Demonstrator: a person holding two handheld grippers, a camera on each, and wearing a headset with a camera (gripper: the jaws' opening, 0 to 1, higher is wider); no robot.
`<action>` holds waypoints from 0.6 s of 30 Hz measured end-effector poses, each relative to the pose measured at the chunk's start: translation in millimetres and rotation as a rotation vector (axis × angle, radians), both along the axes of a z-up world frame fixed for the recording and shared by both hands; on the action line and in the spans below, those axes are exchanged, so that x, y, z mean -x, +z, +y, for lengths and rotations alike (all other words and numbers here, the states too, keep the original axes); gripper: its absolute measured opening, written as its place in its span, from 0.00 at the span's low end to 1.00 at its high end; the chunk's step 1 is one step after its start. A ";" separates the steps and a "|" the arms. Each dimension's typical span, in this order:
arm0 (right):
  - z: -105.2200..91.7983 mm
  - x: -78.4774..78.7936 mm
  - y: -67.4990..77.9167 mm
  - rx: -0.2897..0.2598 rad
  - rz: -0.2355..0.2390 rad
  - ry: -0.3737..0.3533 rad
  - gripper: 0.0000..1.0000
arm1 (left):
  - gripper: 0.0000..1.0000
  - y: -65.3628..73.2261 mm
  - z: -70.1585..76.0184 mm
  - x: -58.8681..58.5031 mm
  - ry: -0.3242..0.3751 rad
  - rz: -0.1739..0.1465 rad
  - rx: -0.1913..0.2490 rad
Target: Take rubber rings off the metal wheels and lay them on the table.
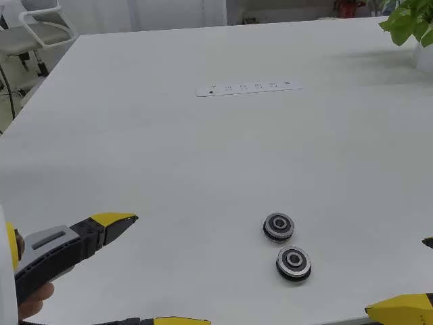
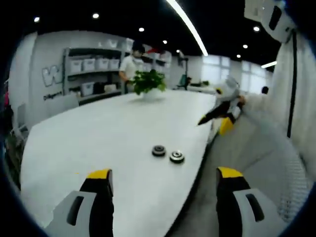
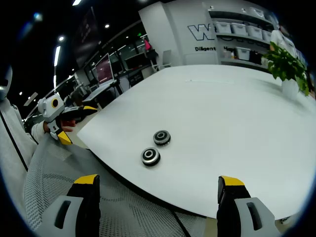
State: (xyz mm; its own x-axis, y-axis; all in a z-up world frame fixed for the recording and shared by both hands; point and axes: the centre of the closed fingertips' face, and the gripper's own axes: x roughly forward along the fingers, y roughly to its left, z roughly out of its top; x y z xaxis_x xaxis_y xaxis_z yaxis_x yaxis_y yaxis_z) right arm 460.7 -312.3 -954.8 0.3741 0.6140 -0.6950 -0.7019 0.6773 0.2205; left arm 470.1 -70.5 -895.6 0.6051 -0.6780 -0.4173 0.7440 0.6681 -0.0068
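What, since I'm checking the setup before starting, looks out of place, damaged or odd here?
Nothing stands out. The two round metal wheels with black rubber rings lie flat, close together, near the white table's front edge, rings on. The left gripper and right gripper are open, away from them.

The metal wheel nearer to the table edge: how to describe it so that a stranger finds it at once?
Find the large white table and go to its near edge, right of the middle. Two small round black-and-silver metal wheels lie there close together. The wanted wheel is the one closer to that edge; the other wheel lies farther in.
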 end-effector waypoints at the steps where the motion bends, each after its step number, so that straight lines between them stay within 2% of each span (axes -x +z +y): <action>1: -0.6 0.5 -0.3 0.004 0.000 0.010 0.97 | 0.94 0.7 2.2 1.2 0.011 0.001 -0.003; 5: -2.2 0.3 1.1 0.001 -0.003 0.025 0.97 | 0.94 4.6 5.2 5.3 0.034 -0.009 0.001; 9: -3.8 0.3 8.6 -0.017 -0.021 0.027 0.96 | 0.94 4.6 5.4 6.9 0.047 -0.012 -0.015; 18: -5.4 3.6 19.6 -0.040 -0.054 0.014 0.94 | 0.93 4.6 -1.1 11.5 0.022 -0.021 -0.035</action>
State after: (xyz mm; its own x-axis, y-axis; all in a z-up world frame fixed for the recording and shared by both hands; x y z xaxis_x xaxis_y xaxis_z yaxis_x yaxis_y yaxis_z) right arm 457.1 -317.7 -935.2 0.4017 0.6461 -0.6490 -0.7229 0.6588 0.2083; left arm 458.6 -71.7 -891.0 0.6286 -0.6494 -0.4279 0.7287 0.6841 0.0323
